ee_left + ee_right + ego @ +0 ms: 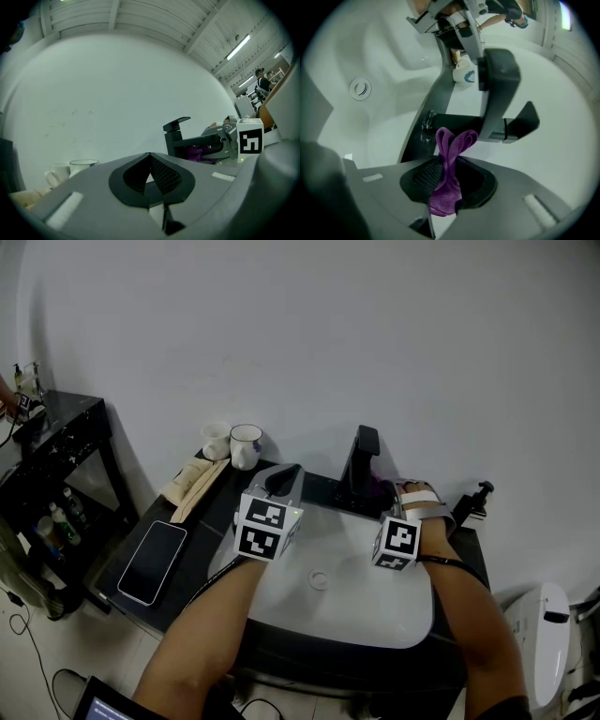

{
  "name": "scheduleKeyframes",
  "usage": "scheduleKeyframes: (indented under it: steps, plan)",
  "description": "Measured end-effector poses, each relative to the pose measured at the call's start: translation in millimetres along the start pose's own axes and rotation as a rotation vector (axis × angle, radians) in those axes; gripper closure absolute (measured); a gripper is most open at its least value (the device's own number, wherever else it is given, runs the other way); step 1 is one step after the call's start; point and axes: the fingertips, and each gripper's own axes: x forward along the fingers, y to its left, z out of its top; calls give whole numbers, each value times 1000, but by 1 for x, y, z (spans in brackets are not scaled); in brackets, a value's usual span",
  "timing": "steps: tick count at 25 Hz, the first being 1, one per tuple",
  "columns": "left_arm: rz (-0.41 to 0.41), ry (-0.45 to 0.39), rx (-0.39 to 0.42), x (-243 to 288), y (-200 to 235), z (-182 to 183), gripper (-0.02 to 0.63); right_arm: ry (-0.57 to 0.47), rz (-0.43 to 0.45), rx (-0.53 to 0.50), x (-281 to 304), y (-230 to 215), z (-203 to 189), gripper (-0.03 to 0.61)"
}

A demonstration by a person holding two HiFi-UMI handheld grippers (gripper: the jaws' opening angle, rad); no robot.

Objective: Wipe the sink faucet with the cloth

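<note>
A black faucet (361, 463) stands at the back of the white sink (375, 615). My right gripper (411, 493) is just right of the faucet's base, shut on a folded purple cloth (387, 491). In the right gripper view the cloth (449, 154) sticks out of the jaws, its folds close to the faucet (497, 89), whether touching I cannot tell. My left gripper (284, 478) hovers over the sink's back left rim, left of the faucet, shut with nothing in it. The left gripper view looks past its closed tips (150, 157) at the faucet (174, 136) and the cloth (199, 153).
Two white cups (246, 445) (216, 440) and a pale folded bundle (195, 482) sit on the dark counter to the left, with a phone (152, 561) nearer me. A pump bottle (476, 502) stands at the right. The drain (320, 579) is mid-basin. A black shelf (56, 439) stands far left.
</note>
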Motion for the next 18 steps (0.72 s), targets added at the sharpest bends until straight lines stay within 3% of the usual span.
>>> scheduleKeyframes:
  steps: [4,7,9,13,18]
  plan:
    - [0,-1,10,0,1,1,597,14,-4,-153,0,21,0,494]
    - [3,-1,24,-1,1,3,597,12,9,-145,-5,29,0,494]
    - [8,-2,32,-1,2,4,597,-8,19,-20,-19,22,3,494]
    - [47,-16,42,-5,11,9,597,-115,51,403,-55,4,20,494]
    - [129,-145,-27,-32,37,50,597,-257,159,768,-86,3,70,494]
